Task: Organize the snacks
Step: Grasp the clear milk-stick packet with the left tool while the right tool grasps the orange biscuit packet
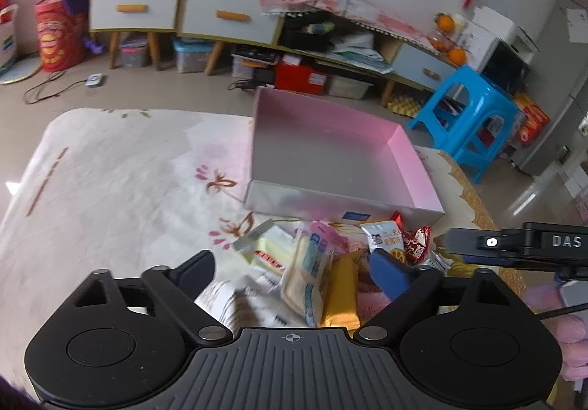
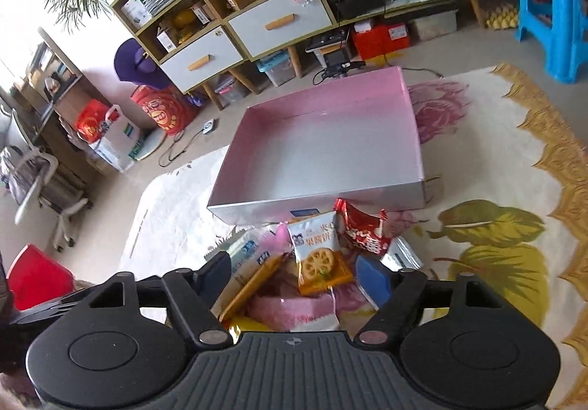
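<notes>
Both pairs of fingers stand apart, pressing nothing. The left gripper [image 1: 292, 275] straddles a pale cream packet [image 1: 307, 281] and a yellow packet [image 1: 340, 294]; the right gripper [image 2: 299, 279] brackets an orange biscuit packet [image 2: 319, 255]. The snack pile lies on the surface just before the near wall of the empty pink box [image 2: 413, 108], probably so each packet needs only a short carry into it.
</notes>
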The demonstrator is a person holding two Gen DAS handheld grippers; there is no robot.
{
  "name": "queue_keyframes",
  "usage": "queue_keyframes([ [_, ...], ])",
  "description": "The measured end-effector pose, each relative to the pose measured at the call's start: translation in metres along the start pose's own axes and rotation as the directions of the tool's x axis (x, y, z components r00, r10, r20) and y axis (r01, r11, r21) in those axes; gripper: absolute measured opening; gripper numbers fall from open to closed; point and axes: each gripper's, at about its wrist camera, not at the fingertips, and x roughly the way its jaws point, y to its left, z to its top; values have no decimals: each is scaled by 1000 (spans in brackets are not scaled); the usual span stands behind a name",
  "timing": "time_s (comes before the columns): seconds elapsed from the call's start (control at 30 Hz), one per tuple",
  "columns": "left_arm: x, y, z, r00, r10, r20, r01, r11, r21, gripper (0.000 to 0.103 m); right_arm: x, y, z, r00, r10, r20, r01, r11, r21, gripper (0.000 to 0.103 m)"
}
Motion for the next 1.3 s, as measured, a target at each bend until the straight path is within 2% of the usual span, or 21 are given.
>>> queue_keyframes([
  [0.17, 26, -4, 0, 1000, -14, -22, 16, 998, 58, 66, 21, -8, 3, 1000, 8, -28, -7, 1000, 13, 58],
  [0.33, 46, -2, -2, 998, -19, -63, 23, 998, 56, 51, 35, -9, 4, 999, -18, -34, 18, 1000, -2, 58],
  [0.43, 53, -4, -4, 998, -7, -69, 12, 997, 73, 51, 44, -14, 4, 999, -29, -42, 29, 1000, 2, 57],
  [0.53, 58, -5, -7, 997, -6, -75, 14, 995, 98, 45, 50, -16, 3, 998, -49, -48, 49, 999, -13, 56],
  [0.77, 65, -14, -11, 997, -1, -75, 14, 987, 161, 43, 60, -17, -1, 997, -72, -40, 69, 995, -75, 54],
  [0.9, 65, -14, -12, 997, 2, -78, 11, 984, 175, 43, 67, -16, -7, 996, -74, -46, 69, 991, -111, 45],
  [0.97, 64, -15, -13, 997, 6, -75, 8, 983, 185, 42, 70, -11, -10, 993, -110, -50, 100, 981, -165, 41],
  [1.0, 64, -15, -14, 997, 7, -73, 7, 983, 186, 38, 70, -9, -10, 993, -114, -39, 105, 976, -189, 39],
  [1.07, 63, -16, -14, 998, 6, -70, 6, 985, 171, 25, 67, -5, -10, 992, -121, -20, 113, 967, -227, 34],
  [1.1, 63, -17, -14, 998, 9, -68, 2, 986, 166, 24, 67, -4, -9, 992, -122, -12, 116, 965, -234, 33],
  [1.17, 62, -18, -14, 998, 15, -58, -6, 988, 154, 21, 64, -3, -8, 993, -117, -2, 113, 964, -242, 22],
  [1.23, 60, -17, -12, 999, 14, -51, -7, 990, 139, 20, 62, -2, -6, 995, -104, 9, 103, 962, -251, 5],
  [1.3, 57, -16, -11, 999, 13, -44, -8, 993, 122, 19, 60, 0, -5, 996, -89, 23, 92, 963, -252, 2],
])
